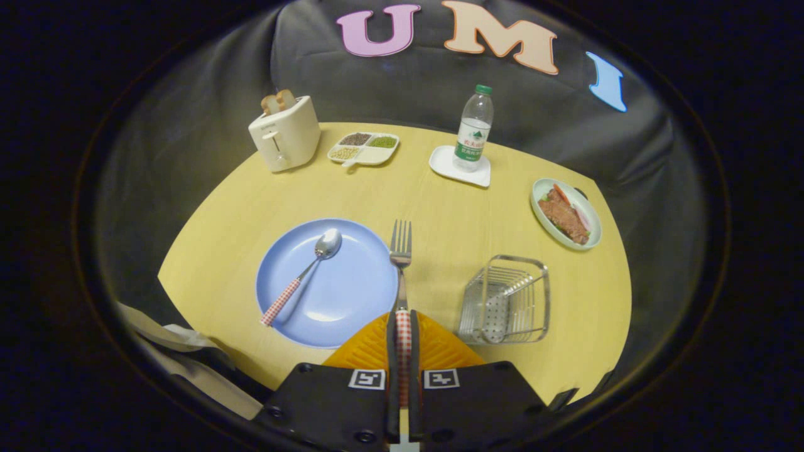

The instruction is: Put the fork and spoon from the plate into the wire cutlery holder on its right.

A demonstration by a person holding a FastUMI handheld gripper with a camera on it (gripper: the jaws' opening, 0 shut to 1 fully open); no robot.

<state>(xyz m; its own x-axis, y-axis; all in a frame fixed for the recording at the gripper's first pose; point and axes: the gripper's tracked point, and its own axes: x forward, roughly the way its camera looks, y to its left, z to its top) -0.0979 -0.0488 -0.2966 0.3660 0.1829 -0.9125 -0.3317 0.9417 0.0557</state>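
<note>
My gripper (402, 326) is shut on the red-checked handle of a metal fork (400, 251), held above the table. The fork's tines point away from me, past the right rim of the blue plate (352, 301). On that plate lies a spoon (308, 270) with the same checked handle, its bowl toward the far side and its handle reaching over the near left rim. The wire cutlery holder (505, 301) stands on the yellow table to the right of the plate and of my fingers; nothing shows inside it.
Along the far side of the table (440, 213) stand a cream toaster (286, 133) with bread, a divided dish of beans (364, 149) and a water bottle (473, 129) on a white coaster. A plate of food (565, 213) sits beyond the holder, at the right.
</note>
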